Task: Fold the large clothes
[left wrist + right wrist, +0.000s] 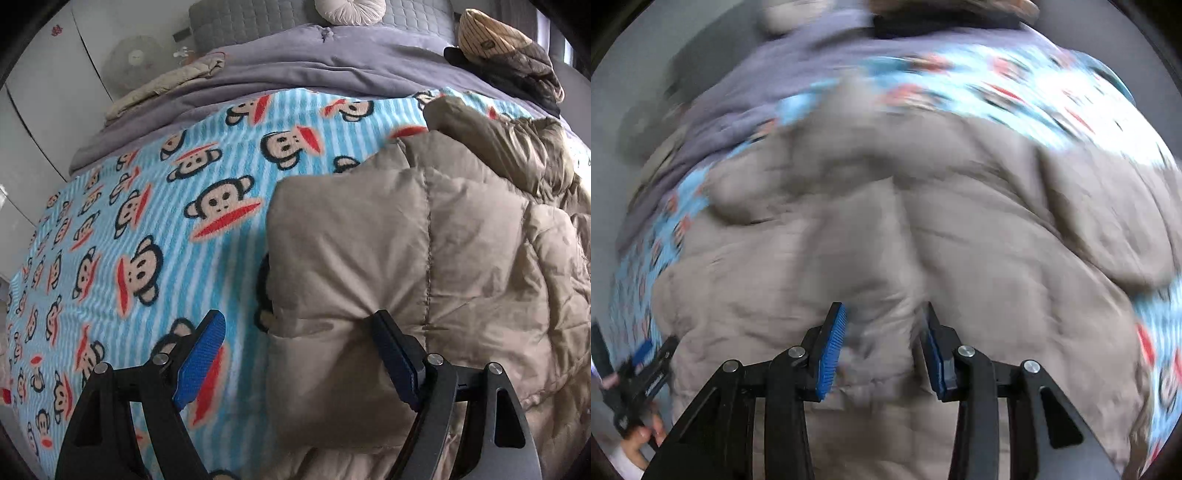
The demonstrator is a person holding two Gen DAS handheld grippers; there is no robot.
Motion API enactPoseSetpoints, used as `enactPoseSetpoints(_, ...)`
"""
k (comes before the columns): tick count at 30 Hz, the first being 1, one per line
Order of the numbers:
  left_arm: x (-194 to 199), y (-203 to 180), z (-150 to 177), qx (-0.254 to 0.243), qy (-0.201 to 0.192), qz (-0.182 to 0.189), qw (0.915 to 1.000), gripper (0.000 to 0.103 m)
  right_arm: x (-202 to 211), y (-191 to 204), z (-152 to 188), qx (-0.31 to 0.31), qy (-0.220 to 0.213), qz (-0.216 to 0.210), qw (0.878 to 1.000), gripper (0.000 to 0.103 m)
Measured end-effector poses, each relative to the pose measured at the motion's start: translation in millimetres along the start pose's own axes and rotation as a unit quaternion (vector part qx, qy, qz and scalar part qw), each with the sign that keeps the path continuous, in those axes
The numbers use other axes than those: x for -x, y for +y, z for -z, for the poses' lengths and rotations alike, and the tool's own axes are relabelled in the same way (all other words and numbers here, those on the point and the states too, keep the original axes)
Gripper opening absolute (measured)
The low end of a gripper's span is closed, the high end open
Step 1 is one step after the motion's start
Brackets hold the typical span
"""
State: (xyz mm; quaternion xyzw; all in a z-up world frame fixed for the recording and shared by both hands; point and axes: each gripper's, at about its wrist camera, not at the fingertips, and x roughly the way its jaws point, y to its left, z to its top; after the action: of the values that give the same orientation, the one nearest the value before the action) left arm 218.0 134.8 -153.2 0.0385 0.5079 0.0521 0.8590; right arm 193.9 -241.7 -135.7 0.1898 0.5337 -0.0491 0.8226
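Note:
A large beige quilted puffer jacket [424, 240] lies bunched on a blue striped monkey-print blanket [147, 206] on a bed. My left gripper [297, 317] is open wide across the jacket's left edge. Its left finger [201, 354] is over the blanket and its right finger [395, 358] rests on the jacket. In the blurred right wrist view the jacket [886, 229] fills the middle. My right gripper [882, 306] is open, partly apart, with a ridge of jacket fabric between the pads. The left gripper [646, 354] shows at that view's lower left, held by a hand [639, 439].
A grey duvet [295, 70] covers the far half of the bed. On it are a folded beige garment [166, 85] at the left and a pile of caps [506, 44] at the right. Behind it are a round cushion [351, 9], a fan [135, 59] and white cupboard doors [44, 74].

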Motion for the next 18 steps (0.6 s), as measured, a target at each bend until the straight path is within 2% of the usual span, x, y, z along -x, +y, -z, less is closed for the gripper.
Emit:
enactPoseSetpoints(3,16,20,-12,0.038,-0.024,0.025,0.9987,0.082,25,-31,1,-0.042,-0.032,0.013,0.999,0.044)
enactPoseSetpoints(6,18,33,-23,0.052,-0.036,0.005,0.9979,0.082,47,-15,2,-0.006,-0.069,-0.028,0.997,0.041)
enactPoseSetpoints(8,4,35,-27,0.052,-0.015,-0.004,0.9985,0.082,43,14,7,0.060,-0.055,-0.060,0.995,0.039)
enactPoseSetpoints(9,-4,33,-26,0.048,-0.009,-0.006,0.9988,0.082,38,26,11,0.085,-0.046,-0.063,0.993,0.035)
enactPoseSetpoints(10,-12,29,-25,0.040,-0.002,-0.010,0.9991,0.082,27,40,15,0.118,-0.032,-0.058,0.991,0.031)
enactPoseSetpoints(12,-21,18,-21,0.028,0.008,-0.018,0.9994,0.082,3,50,19,0.152,-0.016,-0.043,0.987,0.030)
enactPoseSetpoints(14,-25,10,-17,0.032,0.007,-0.021,0.9993,0.082,-25,42,14,0.144,0.006,-0.020,0.989,0.025)
enactPoseSetpoints(15,-27,8,-16,0.037,0.007,-0.020,0.9991,0.082,-37,35,7,0.130,0.014,-0.021,0.991,0.021)
enactPoseSetpoints(18,-33,6,-14,0.047,0.014,-0.016,0.9987,0.082,-52,23,-14,0.098,0.019,-0.040,0.994,0.020)
